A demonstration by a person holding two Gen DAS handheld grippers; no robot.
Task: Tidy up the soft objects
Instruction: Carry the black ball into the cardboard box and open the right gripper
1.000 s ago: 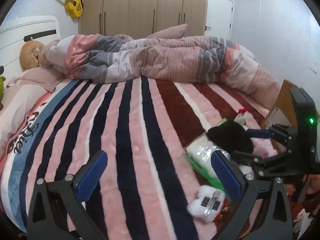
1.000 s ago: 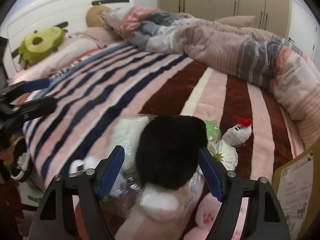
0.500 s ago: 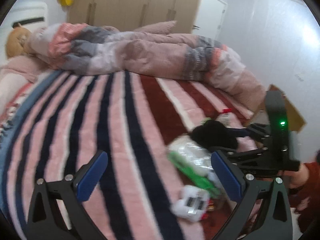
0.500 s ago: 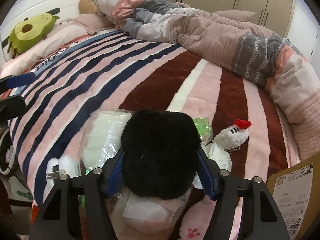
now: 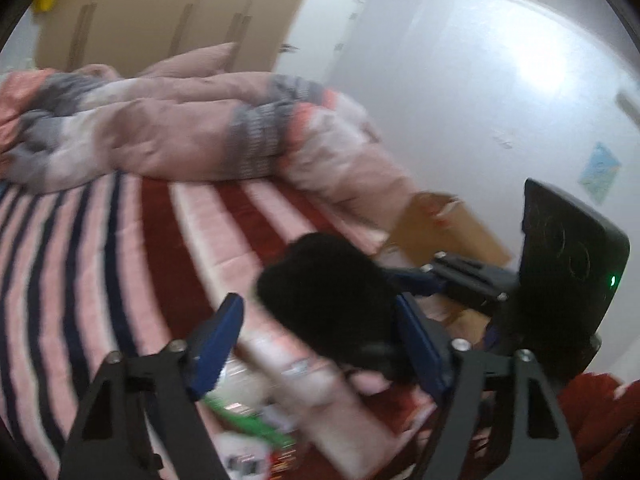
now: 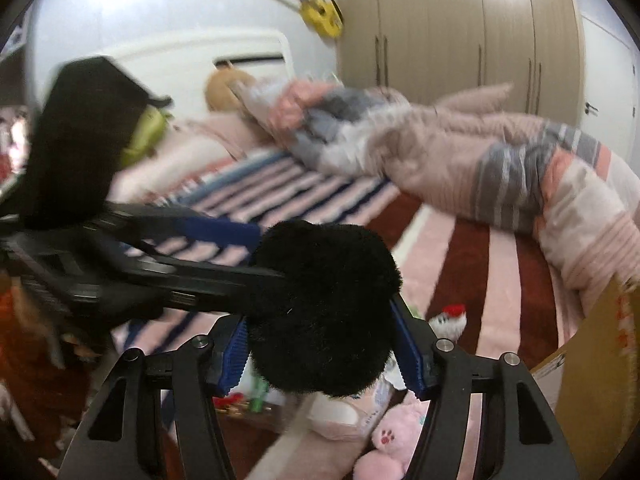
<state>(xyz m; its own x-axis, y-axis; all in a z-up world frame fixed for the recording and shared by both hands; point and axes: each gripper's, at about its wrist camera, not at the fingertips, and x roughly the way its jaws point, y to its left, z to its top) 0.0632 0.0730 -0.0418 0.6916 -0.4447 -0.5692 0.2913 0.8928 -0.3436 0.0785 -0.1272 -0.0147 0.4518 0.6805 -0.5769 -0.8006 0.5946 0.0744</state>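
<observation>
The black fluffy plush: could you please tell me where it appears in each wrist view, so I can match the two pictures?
Left wrist view: the black fluffy plush sits right of centre, between the right gripper's blue pads.
Right wrist view: it fills the lower centre, clamped in the right gripper.
Shared landmark: the rumpled pink-and-grey duvet behind it on the bed.

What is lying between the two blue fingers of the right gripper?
In the right wrist view, the black fluffy plush fills the gap of the right gripper; both blue fingers press its sides. Nothing else sits between them.
</observation>
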